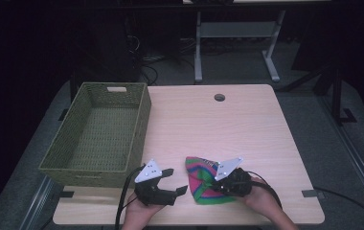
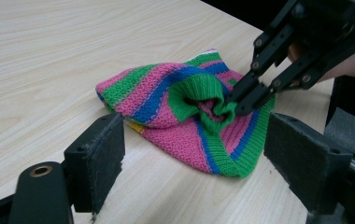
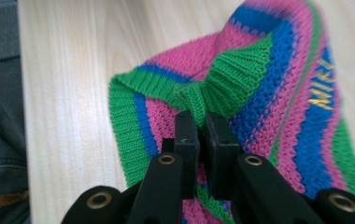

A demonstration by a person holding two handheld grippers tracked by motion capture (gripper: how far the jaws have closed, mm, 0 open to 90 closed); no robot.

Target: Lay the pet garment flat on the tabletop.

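The knitted hat with pink, green and blue stripes [image 1: 204,182] lies flat on the pale wooden counter [image 1: 218,129], at its near edge and a little right of the middle. Yellow lettering shows on one blue stripe in the right gripper view. The right claw [image 3: 202,122] has its jaws pressed together on a gathered fold of the hat's green ribbed cuff [image 2: 203,100], pinching the cloth between the pads. The left claw [image 1: 177,181] sits just left of the hat, its jaws spread wide and nothing between them; in the left gripper view the hat lies beyond its two pads, apart from them. Farther out, a woven olive-green rectangular basket [image 1: 139,120] stands at the counter's left edge, well apart from the hat.
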